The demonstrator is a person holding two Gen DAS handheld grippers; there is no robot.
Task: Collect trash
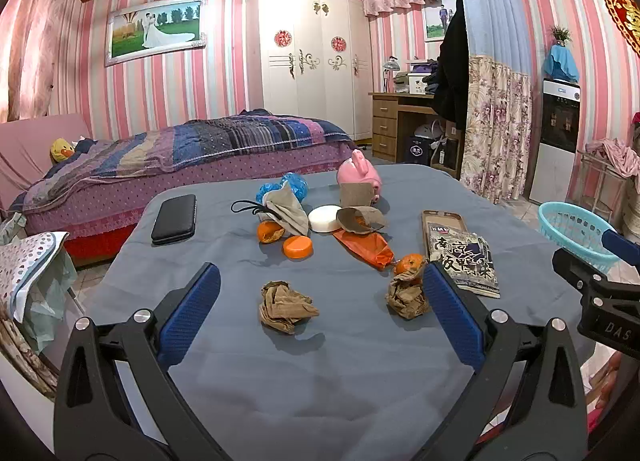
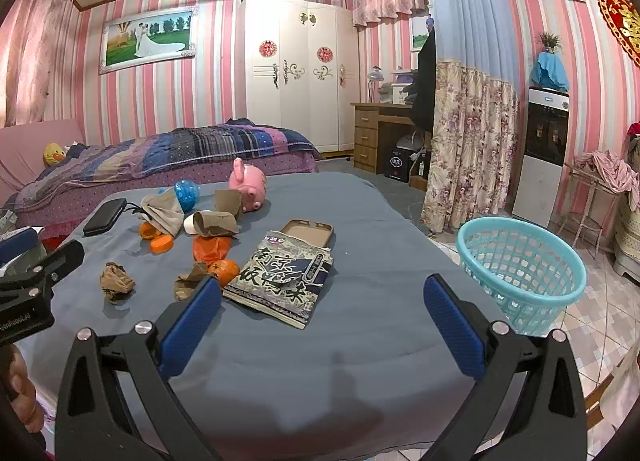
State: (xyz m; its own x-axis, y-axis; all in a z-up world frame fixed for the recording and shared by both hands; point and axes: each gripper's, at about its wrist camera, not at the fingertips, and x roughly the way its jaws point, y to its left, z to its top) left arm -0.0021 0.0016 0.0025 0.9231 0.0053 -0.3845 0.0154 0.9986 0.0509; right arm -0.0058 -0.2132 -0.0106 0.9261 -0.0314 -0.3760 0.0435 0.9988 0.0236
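I am in a home bedroom: a quilted bed [image 1: 192, 149], a white wardrobe [image 1: 316, 57], a framed wedding photo [image 1: 154, 27], pink striped wallpaper [image 1: 192, 89].

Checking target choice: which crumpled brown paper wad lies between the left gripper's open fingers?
The crumpled brown wad lying alone; the other wad sits against an orange.

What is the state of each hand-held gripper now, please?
Left hand-held gripper: open, holding nothing.
Right hand-held gripper: open, holding nothing.
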